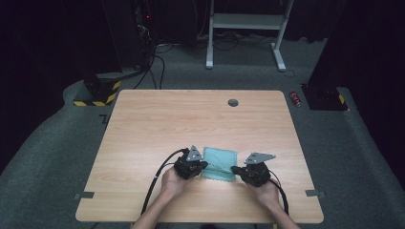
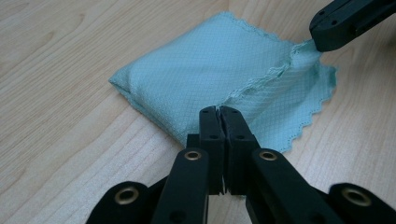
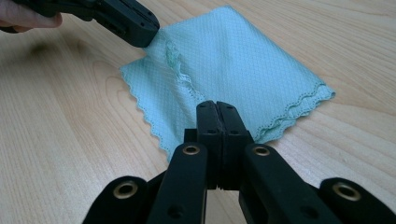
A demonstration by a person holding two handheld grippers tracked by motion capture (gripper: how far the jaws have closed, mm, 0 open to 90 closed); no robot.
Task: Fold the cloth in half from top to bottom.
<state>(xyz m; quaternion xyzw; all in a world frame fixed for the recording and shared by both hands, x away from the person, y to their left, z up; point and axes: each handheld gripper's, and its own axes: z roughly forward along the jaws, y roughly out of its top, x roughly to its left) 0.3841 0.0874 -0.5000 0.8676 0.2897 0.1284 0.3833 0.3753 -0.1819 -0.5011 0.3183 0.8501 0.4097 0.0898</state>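
At the near edge of the folded teal cloth (image 2: pixel 210 79), the left gripper (image 2: pixel 219 111) is being held with its two black jaws pressed together, their tips lying against the cloth's scalloped hem; whether a layer of fabric is being pinched between them cannot be told. In the same left gripper view the cloth's upper layer is being seen lifted into a small ridge at its far corner, where the tip of the other gripper is touching it. The right gripper (image 3: pixel 217 106) is likewise being held with its jaws closed tight at the cloth's edge, and again a grip on the fabric cannot be confirmed. In the right gripper view the cloth (image 3: pixel 233 70) is being shown lying flat on the wooden table (image 3: pixel 60 140), with a puckered fold beside the far gripper's tip. From the high view, the cloth (image 1: pixel 219 163) is being flanked by the left gripper (image 1: pixel 203 165) and the right gripper (image 1: pixel 235 169), each touching one side of it, near the table's (image 1: pixel 167 124) front edge. A round grey grommet (image 1: pixel 233 102) is being seen well beyond the cloth, near the table's far edge.
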